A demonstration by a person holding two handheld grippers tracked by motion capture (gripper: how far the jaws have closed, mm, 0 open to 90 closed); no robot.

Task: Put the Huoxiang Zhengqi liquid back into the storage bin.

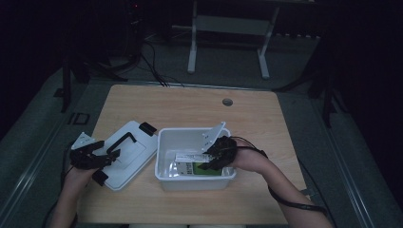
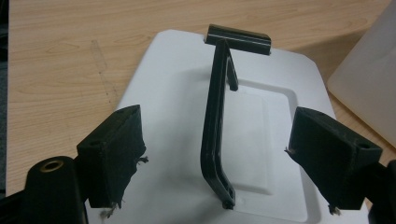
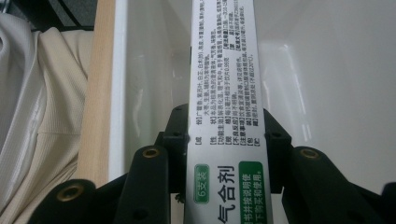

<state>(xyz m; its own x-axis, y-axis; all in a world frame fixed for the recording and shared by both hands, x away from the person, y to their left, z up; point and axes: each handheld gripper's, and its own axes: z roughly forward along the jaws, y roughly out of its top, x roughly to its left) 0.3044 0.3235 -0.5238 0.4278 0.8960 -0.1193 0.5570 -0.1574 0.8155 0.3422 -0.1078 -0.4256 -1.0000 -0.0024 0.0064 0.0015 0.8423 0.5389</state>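
Gripping a narrow medicine box (image 3: 226, 93) by its 2 long sides, the right tongs (image 3: 226, 140) sit low inside the white bin (image 1: 164, 142), their jaws closed flat on the printed carton. In the high view the same box (image 1: 199, 167) lies near the bin's floor toward the person's side, with the right tongs (image 1: 219, 154) reaching in over the right wall. To finish this step well, I would keep the squeeze even and light so the thin card does not buckle, hold the box level, and move it straight along the bin's depth without scraping the near wall; only let go once it rests flat.

The left tongs (image 2: 215, 154) stand spread wide, holding nothing, 1 jaw on each side of the black handle (image 2: 217, 126) that rises from the white lid (image 2: 177, 84). The lid (image 1: 124, 151) lies on the worktop (image 1: 190, 102) just beside the bin's left wall. Centring the handle between the jaws before closing would probably give a square grip, since it stands thin and a little tilted.
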